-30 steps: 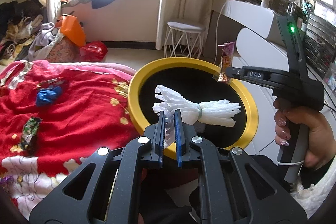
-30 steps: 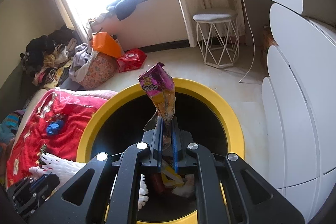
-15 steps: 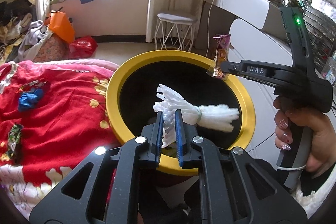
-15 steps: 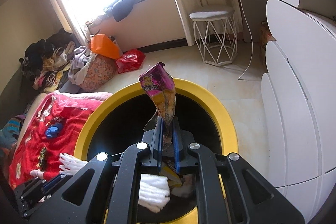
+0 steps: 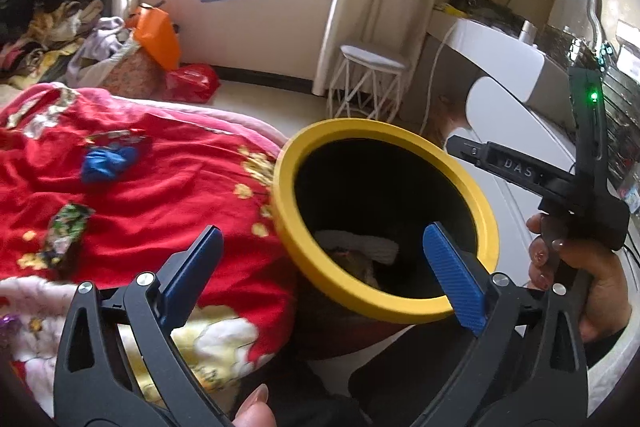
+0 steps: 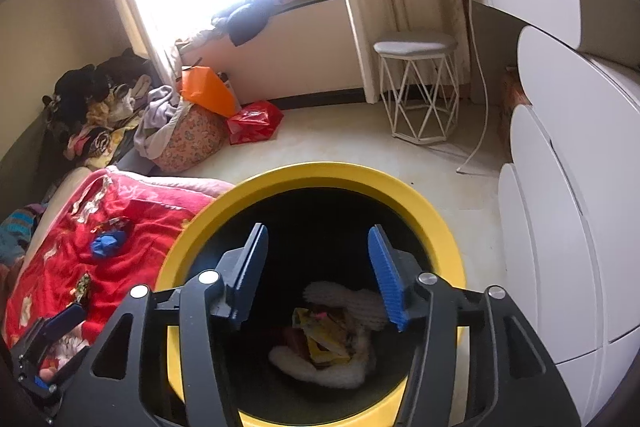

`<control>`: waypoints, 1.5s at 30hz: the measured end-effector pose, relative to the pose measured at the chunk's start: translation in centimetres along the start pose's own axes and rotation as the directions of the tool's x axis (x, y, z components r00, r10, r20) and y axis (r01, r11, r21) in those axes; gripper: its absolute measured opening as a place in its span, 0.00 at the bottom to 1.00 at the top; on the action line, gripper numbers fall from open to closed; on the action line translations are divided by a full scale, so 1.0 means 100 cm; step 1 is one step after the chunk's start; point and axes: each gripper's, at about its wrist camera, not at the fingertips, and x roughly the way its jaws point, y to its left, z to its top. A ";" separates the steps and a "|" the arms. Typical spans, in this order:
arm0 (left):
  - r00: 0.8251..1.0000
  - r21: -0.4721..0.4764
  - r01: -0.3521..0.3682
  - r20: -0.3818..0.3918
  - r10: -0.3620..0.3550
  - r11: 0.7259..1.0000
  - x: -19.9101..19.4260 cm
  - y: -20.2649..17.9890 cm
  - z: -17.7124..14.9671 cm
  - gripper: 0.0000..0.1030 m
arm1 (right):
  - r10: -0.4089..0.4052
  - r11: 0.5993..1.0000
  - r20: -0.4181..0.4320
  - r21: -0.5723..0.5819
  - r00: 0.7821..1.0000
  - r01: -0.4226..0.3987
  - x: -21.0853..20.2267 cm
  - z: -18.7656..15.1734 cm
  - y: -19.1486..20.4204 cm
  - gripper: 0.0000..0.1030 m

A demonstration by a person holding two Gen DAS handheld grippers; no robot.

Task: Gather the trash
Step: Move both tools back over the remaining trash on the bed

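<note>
1. The crumpled blue wrapper [image 5: 107, 160] and the dark patterned wrapper [image 5: 66, 230] lie on the red blanket [image 5: 168, 203], left of the yellow-rimmed black bin [image 5: 348, 290].
2. My left gripper [image 5: 320, 267] is nearer them, jaws apart and empty.
3. My right gripper [image 6: 318, 275] hangs over the bin, jaws apart.
4. The bin's contents are partly hidden.
</note>
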 end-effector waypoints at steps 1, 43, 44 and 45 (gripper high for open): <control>1.000 -0.001 -0.009 0.004 0.009 1.000 -0.002 0.002 0.000 0.90 | 0.008 1.000 0.003 -0.008 1.000 -0.008 -0.002 0.000 0.005 0.52; 0.932 -0.222 -0.253 0.205 0.298 0.942 -0.142 0.134 0.001 0.90 | 0.291 0.923 0.036 -0.275 0.956 -0.270 -0.065 -0.012 0.165 0.64; 0.931 -0.225 -0.255 0.205 0.302 0.940 -0.144 0.136 0.000 0.90 | 0.295 0.920 0.034 -0.281 0.955 -0.275 -0.066 -0.013 0.168 0.64; 0.929 -0.227 -0.262 0.204 0.309 0.938 -0.146 0.139 -0.001 0.90 | 0.303 0.915 0.029 -0.289 0.953 -0.282 -0.067 -0.014 0.173 0.65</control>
